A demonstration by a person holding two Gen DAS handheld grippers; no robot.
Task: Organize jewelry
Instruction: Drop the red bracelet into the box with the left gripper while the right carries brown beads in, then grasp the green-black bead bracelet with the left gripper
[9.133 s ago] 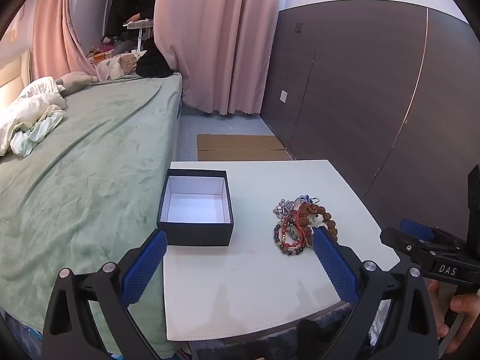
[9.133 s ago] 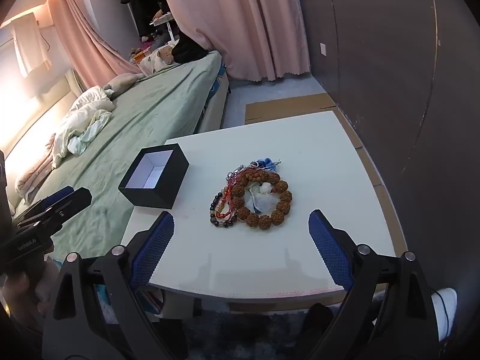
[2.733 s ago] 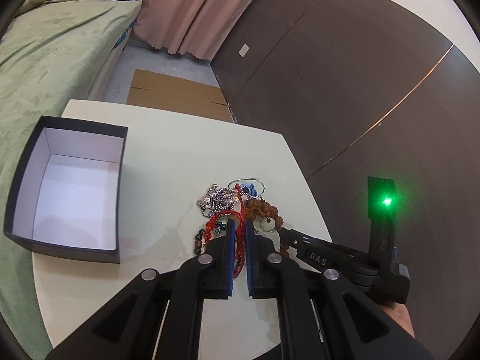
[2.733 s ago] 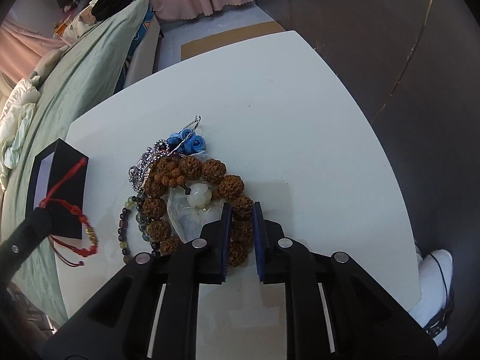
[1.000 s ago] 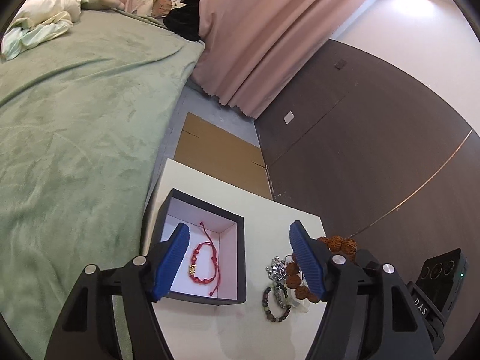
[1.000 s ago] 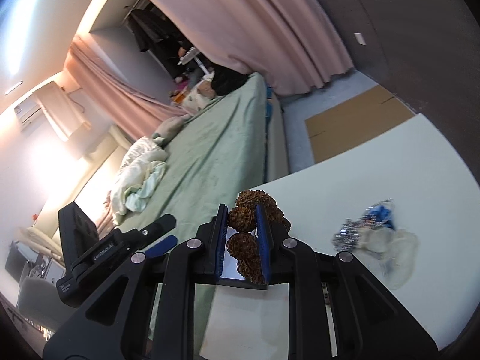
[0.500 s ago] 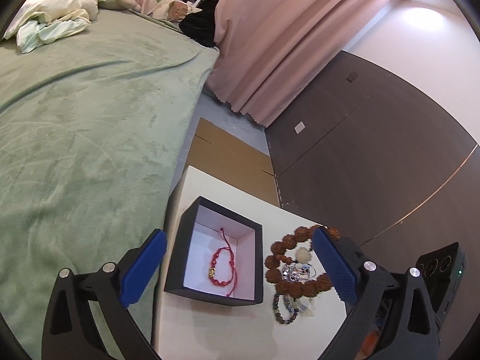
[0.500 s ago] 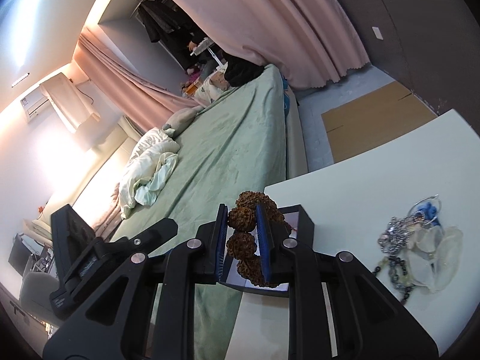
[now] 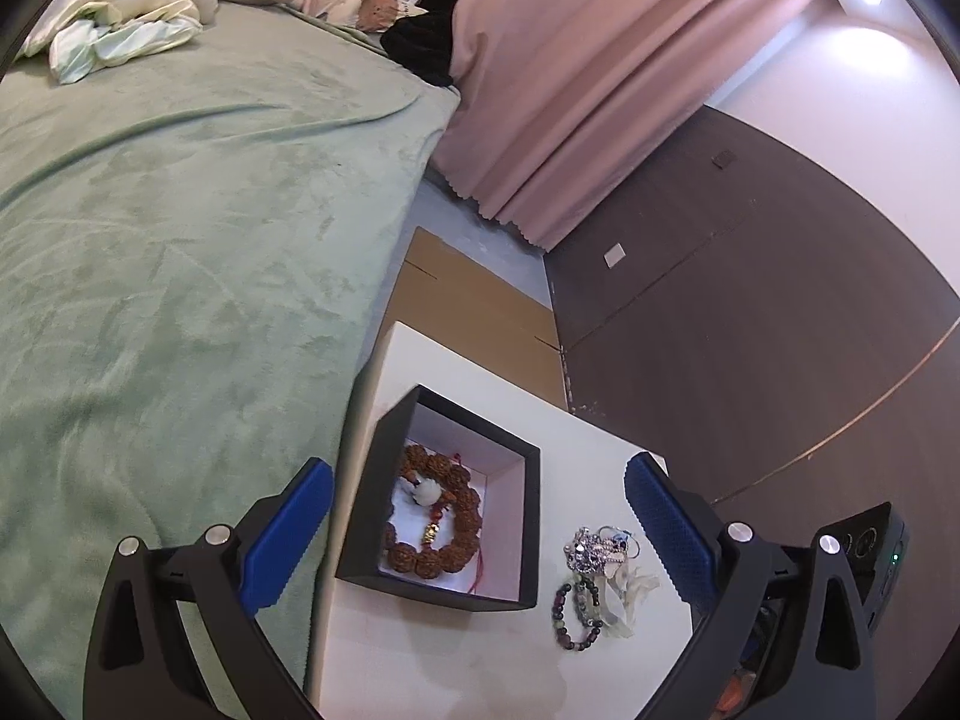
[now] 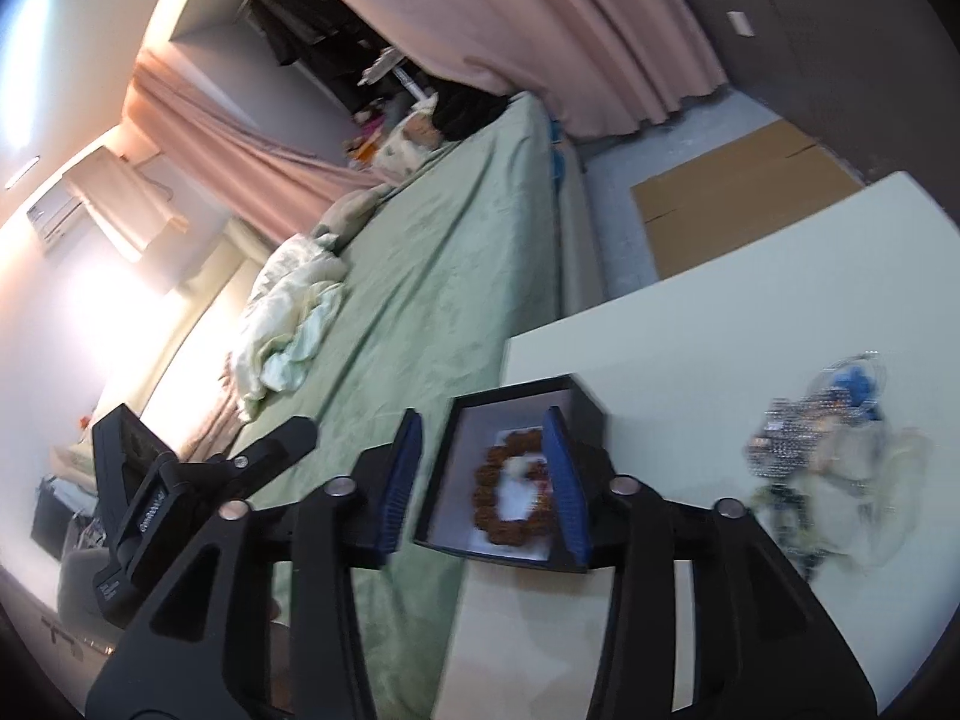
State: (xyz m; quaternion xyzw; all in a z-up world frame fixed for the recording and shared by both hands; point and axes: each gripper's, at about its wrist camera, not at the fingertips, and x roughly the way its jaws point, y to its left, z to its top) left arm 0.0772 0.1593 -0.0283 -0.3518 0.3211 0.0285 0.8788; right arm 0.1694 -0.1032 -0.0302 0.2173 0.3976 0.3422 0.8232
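While the big brown bead bracelet (image 9: 433, 510) is laid inside the black box (image 9: 528, 540), on top of a red string bracelet (image 9: 441, 513), more jewelry (image 9: 591, 576) is left in a small pile just beside the box on the white table (image 9: 456, 660). The right claw (image 10: 483, 483) has just been opened and nothing is held in it. The left claw (image 9: 474, 525) is spread wide and empty. A green bed (image 9: 180, 240) is seen beside the table.

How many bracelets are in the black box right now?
2 that I can see in the black box: the brown bead bracelet lying in a ring on the floor, and the red cord bracelet across it, partly covered. Anything under them is hidden.
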